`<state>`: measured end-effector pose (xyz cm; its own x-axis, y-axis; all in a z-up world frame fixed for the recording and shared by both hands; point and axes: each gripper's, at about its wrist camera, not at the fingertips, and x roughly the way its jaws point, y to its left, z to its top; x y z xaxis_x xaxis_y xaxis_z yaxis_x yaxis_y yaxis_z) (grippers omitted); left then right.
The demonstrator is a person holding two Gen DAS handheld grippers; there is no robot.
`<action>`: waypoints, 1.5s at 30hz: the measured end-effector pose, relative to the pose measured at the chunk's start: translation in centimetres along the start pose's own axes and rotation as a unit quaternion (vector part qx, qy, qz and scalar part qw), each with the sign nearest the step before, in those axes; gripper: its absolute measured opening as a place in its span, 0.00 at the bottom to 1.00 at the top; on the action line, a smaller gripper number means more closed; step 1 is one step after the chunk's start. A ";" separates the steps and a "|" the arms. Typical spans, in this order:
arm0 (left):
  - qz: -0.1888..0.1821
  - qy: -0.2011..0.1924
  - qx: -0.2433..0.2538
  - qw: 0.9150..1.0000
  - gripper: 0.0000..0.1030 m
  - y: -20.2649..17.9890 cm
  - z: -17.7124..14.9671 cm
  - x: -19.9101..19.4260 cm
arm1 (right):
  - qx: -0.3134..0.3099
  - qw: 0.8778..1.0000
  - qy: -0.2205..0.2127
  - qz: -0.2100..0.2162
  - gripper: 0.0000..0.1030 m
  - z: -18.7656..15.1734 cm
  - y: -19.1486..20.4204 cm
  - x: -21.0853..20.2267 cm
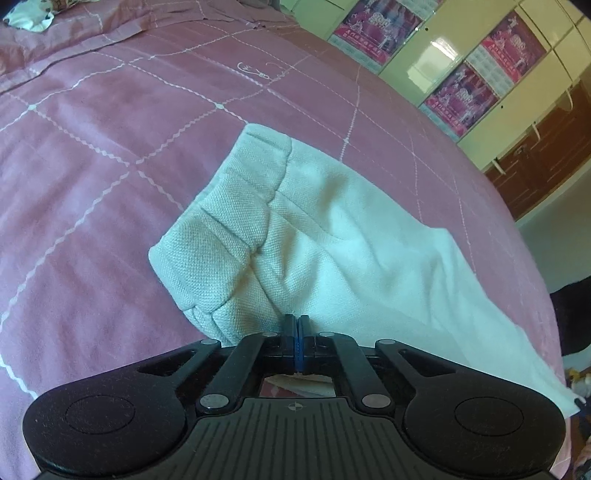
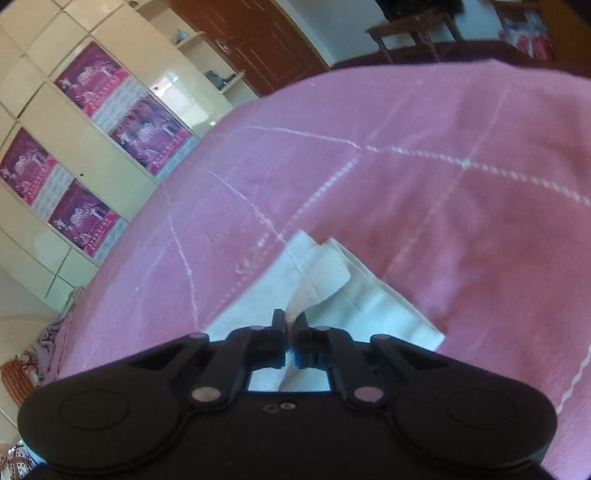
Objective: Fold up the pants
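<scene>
Black linkage and body of the left gripper fill the near edge of the left wrist view, its fingers pressed together with no gap showing. White pants begin right at the tips, so the fingers seem to be pinching a near edge of the cloth, though the contact itself is hidden under the tips. From there the pants spread away over the pink bed: a thicker, seamed band, probably the waistband, runs along their left side toward the far middle, and a thin flat panel trails to the right edge of the bed. Holding an edge like this would let the person lift and carry it over for a fold. Far right stands a pale wardrobe with magenta posters.

Near again in the right wrist view, the right gripper has its fingers drawn narrow with a strip of the white cloth rising between them; they grip the pants. Beyond the tips the cloth lies doubled in layers, its far corner just ahead on the bed, with a raised fold at the middle. Gripping here likely keeps the stacked edges aligned while the other end is moved. The picture is slightly blurred. The wardrobe lies far left, and a brown door lies far behind it.
</scene>
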<state>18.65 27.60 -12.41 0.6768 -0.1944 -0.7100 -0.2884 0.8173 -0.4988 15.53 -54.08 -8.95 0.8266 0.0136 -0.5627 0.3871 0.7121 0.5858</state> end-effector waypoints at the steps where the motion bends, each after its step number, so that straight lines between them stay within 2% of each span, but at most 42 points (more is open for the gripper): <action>1: -0.002 -0.005 -0.001 1.000 0.00 0.2 0.2 -0.3 | -0.011 1.000 -0.006 -0.003 0.04 0.3 0.8 -1.0; 4: -0.002 -0.005 0.011 1.000 0.00 0.6 0.4 -0.8 | -0.041 0.998 0.008 -0.046 0.04 0.6 2.0 -2.8; 7: -0.003 0.003 0.015 1.000 0.00 0.8 0.4 -0.4 | -0.061 0.989 0.056 -0.125 0.05 -0.6 0.2 0.0; 8: -0.002 0.005 0.015 1.000 0.01 0.7 0.5 -0.4 | -0.043 0.987 0.082 -0.131 0.05 -1.0 -1.0 1.2; 9: 0.000 0.006 0.020 1.000 0.01 0.5 0.6 -0.4 | -0.015 0.990 0.081 -0.115 0.05 -1.3 -2.1 1.5; 11: 0.003 0.008 0.034 0.999 0.01 0.3 0.6 -0.6 | 0.018 0.994 0.064 -0.091 0.11 -1.5 -3.2 0.8; 14: -0.001 0.006 0.027 1.000 0.01 0.6 0.4 -0.5 | 0.026 0.996 0.050 -0.066 0.22 -2.1 -3.7 -0.3; 18: -0.002 0.002 0.007 1.000 0.01 0.9 0.2 -0.2 | 0.029 0.997 0.022 -0.066 0.17 -1.9 -4.4 -1.3; 19: 0.002 0.000 0.007 1.000 0.01 0.7 0.3 -0.2 | 0.024 0.997 0.029 -0.070 0.09 -1.7 -4.5 -0.9; 21: 0.012 -0.007 0.019 1.000 0.01 0.1 0.4 -0.4 | -0.004 0.996 0.033 -0.086 0.08 -1.1 -3.8 -0.5; 23: 0.020 -0.003 0.033 0.999 0.01 -0.2 0.4 -0.2 | -0.021 0.997 0.005 -0.079 0.08 -0.5 -2.9 -1.3; 24: 0.022 -0.001 0.036 0.999 0.01 -0.2 0.4 -0.1 | -0.033 0.995 0.000 -0.089 0.10 -0.2 -2.7 -1.2; 26: 0.021 -0.002 0.037 0.999 0.01 -0.3 0.4 -0.4 | -0.031 0.991 0.013 -0.127 0.19 0.1 -3.3 -0.3; 28: 0.024 -0.009 0.049 0.998 0.01 -0.6 0.2 -1.1 | -0.032 0.988 -0.014 -0.151 0.28 0.3 -3.6 -1.1; 29: 0.024 -0.013 0.058 0.998 0.01 -0.7 0.0 -1.5 | -0.033 0.988 -0.030 -0.145 0.28 -0.1 -3.7 -2.0; 30: 0.026 -0.014 0.066 0.997 0.01 -0.8 -0.2 -1.7 | -0.041 0.992 -0.042 -0.112 0.28 -0.6 -3.7 -3.0; 32: 0.027 -0.012 0.066 0.997 0.01 -0.6 -0.4 -1.6 | -0.078 0.996 -0.040 -0.034 0.26 -1.8 -2.7 -3.8; 33: 0.026 -0.014 0.059 0.998 0.01 -0.5 -0.4 -1.5 | -0.109 0.993 -0.031 0.012 0.26 -2.7 -1.6 -4.1; 35: 0.024 -0.020 0.045 0.999 0.01 -0.5 -0.4 -1.6 | -0.160 0.982 0.031 0.095 0.25 -4.3 0.8 -2.5; 36: 0.025 -0.023 0.044 0.998 0.01 -0.6 -0.4 -1.7 | -0.181 0.975 0.058 0.117 0.25 -5.3 1.9 -1.4; 37: 0.028 -0.026 0.044 0.998 0.01 -0.7 -0.4 -1.9 | -0.205 0.969 0.079 0.116 0.25 -6.0 2.6 -0.2; 38: 0.030 -0.032 0.043 0.998 0.01 -0.8 -0.4 -2.2 | -0.227 0.967 0.095 0.070 0.08 -6.5 3.1 1.6; 39: 0.036 -0.043 0.041 0.998 0.01 -0.8 -0.4 -2.8 | -0.214 0.972 0.100 0.008 0.00 -6.3 2.8 3.2; 40: 0.042 -0.054 0.039 0.997 0.01 -0.8 -0.5 -3.4 | -0.153 0.984 0.097 0.005 0.00 -5.4 2.0 3.6; 41: 0.048 -0.068 0.035 0.996 0.01 -0.5 -0.5 -4.0 | -0.126 0.989 0.081 0.008 0.08 -4.9 2.1 3.2; 42: 0.053 -0.078 0.027 0.995 0.01 -0.2 -0.5 -4.5 | -0.150 0.987 0.054 0.004 0.16 -4.8 3.4 2.6; 43: 0.057 -0.086 0.016 0.995 0.01 0.3 -0.5 -4.6 | -0.182 0.982 0.044 0.008 0.29 -4.9 4.9 2.4; 44: 0.053 -0.088 0.006 0.995 0.01 0.6 -0.5 -4.6 | -0.204 0.977 0.048 0.033 0.29 -5.2 6.5 2.6; 45: 0.050 -0.088 -0.003 0.995 0.01 0.9 -0.5 -4.5 | -0.213 0.972 0.062 0.078 0.29 -5.4 8.3 3.1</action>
<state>15.02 28.97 -9.96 0.7523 -0.0144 -0.6587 -0.3633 0.8250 -0.4329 19.10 -44.30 -8.99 0.7962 0.2111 -0.5671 0.0345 0.9198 0.3908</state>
